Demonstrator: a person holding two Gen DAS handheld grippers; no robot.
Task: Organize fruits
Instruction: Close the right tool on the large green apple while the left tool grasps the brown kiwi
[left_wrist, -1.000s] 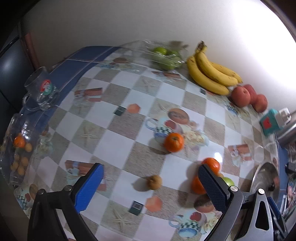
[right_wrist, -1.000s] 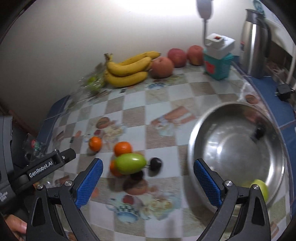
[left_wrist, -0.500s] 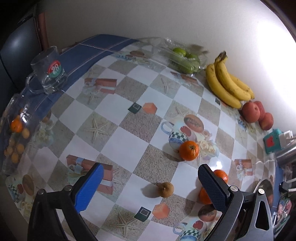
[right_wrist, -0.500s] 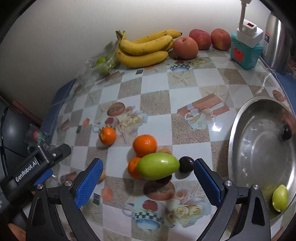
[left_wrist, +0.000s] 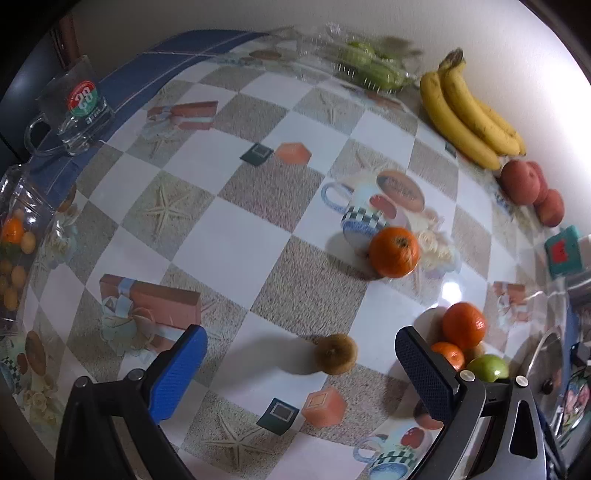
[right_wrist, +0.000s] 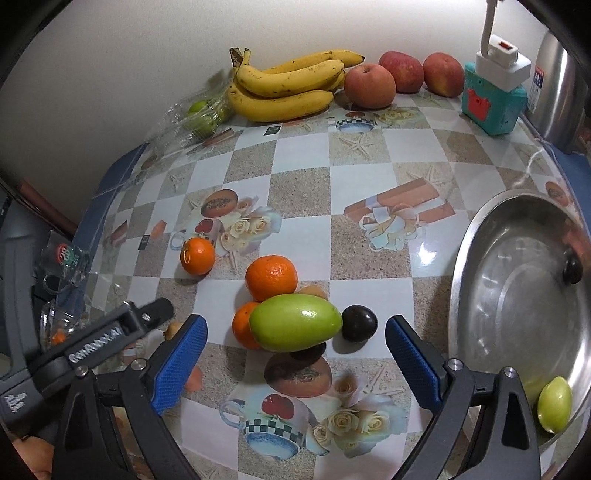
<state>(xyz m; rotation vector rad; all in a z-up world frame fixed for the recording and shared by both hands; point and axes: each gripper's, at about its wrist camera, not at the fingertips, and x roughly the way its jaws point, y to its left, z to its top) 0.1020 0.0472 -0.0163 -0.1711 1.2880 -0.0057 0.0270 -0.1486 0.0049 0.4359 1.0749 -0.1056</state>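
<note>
My left gripper (left_wrist: 297, 360) is open and empty, low over the table, with a small brown fruit (left_wrist: 335, 353) just ahead between its fingers. My right gripper (right_wrist: 293, 352) is open and empty, facing a large green fruit (right_wrist: 295, 322) that leans on two oranges (right_wrist: 271, 277), with a dark plum (right_wrist: 359, 323) beside it. A lone orange (right_wrist: 197, 255) lies to the left; it also shows in the left wrist view (left_wrist: 394, 252). A steel bowl (right_wrist: 476, 240) at the right holds a small green fruit (right_wrist: 554, 404) and a dark plum (right_wrist: 571, 270).
Bananas (right_wrist: 288, 86), three red apples (right_wrist: 369, 85) and a bag of green fruit (right_wrist: 201, 112) line the back wall. A teal box with a white plug (right_wrist: 493, 99) and a steel kettle (right_wrist: 563, 92) stand back right. A glass mug (left_wrist: 75, 112) and a clear container of small orange fruit (left_wrist: 14, 251) sit left.
My left gripper has dropped closer to the small brown fruit. My right gripper has moved left and nearer to the green fruit and oranges. Both stay open.
</note>
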